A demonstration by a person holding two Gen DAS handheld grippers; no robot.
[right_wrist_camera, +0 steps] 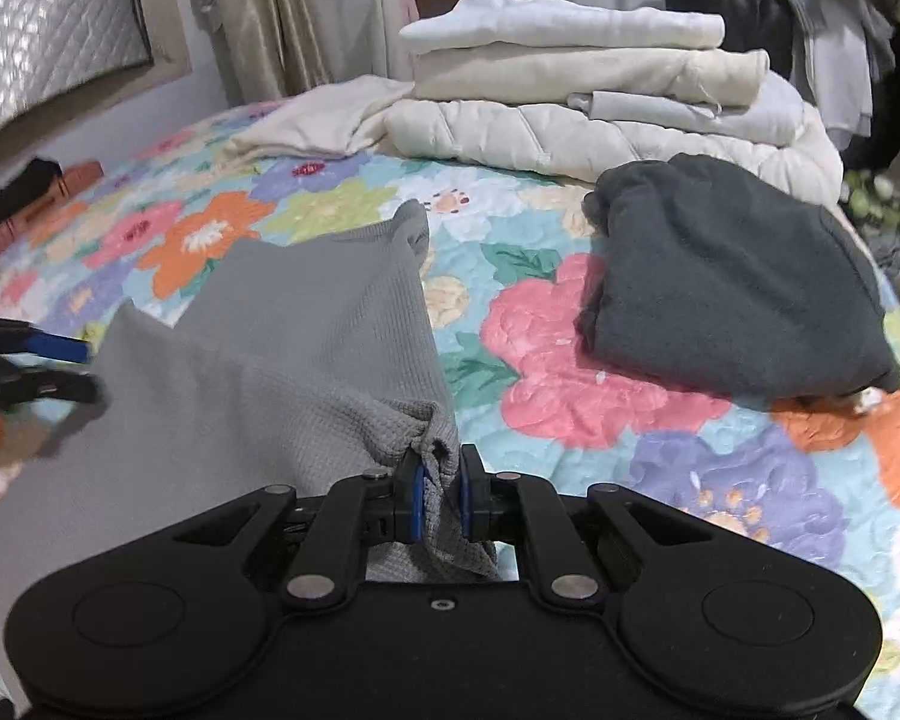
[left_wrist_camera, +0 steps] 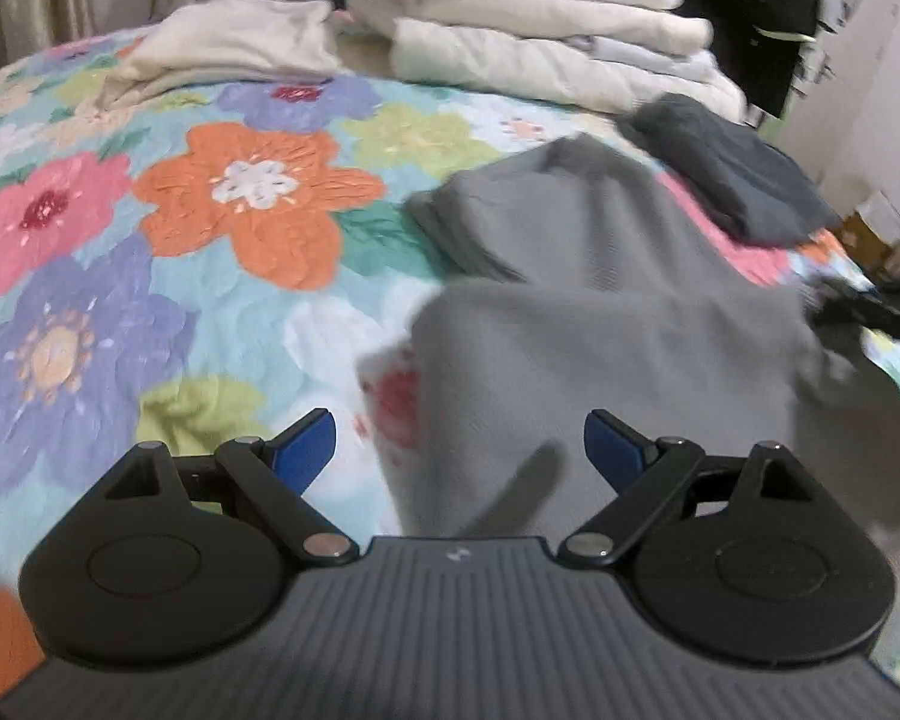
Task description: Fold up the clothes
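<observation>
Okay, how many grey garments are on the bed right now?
2. The light grey garment lies near the front, its edge clamped in the right tool. The dark grey garment sits folded to its right, beside the white stack. Others may be hidden.

Both grippers (left_wrist_camera: 453, 447) (right_wrist_camera: 440, 501) are black with blue pads (left_wrist_camera: 306, 447), silver pivot screws and round side discs

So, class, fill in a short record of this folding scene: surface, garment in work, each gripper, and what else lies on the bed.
surface: floral quilt
garment in work: grey top, partly lifted
right gripper: shut on a bunched edge of the grey top
left gripper: open, above the grey top, holding nothing
folded item: dark garment, right of the grey top
far side: cream stack
</observation>
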